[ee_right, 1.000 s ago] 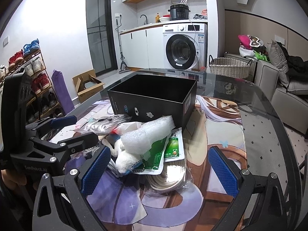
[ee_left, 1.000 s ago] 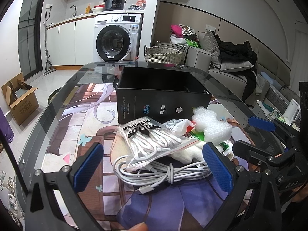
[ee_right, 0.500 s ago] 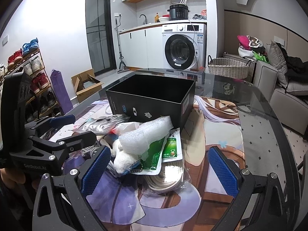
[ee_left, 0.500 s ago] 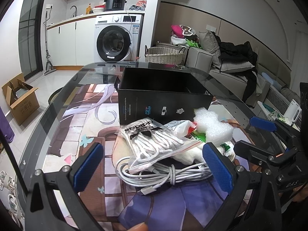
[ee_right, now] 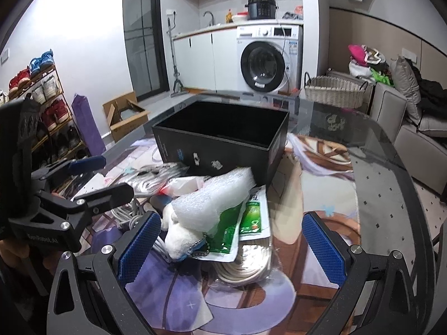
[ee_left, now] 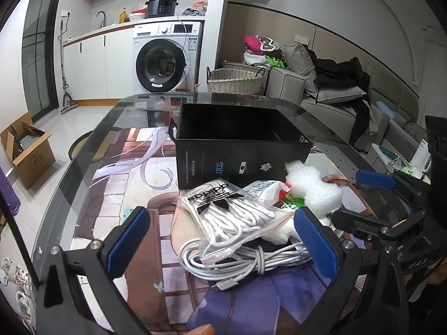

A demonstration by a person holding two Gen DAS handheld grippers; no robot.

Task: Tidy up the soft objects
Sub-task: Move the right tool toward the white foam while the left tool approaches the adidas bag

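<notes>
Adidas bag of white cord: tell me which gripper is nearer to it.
Left. The left gripper is open with the adidas bag just ahead, between its fingers. The right gripper, also open, faces the foam and plush side of the pile, farther off.

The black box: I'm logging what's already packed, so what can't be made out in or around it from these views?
- Box floor: hidden by its own near wall in both views.
- Plush: largely covered by foam; left view shows only a white scrap.
- Green packets: print too small to read.
- Cable coil: partly under the packets.
- Both grippers: open, holding nothing.
</notes>
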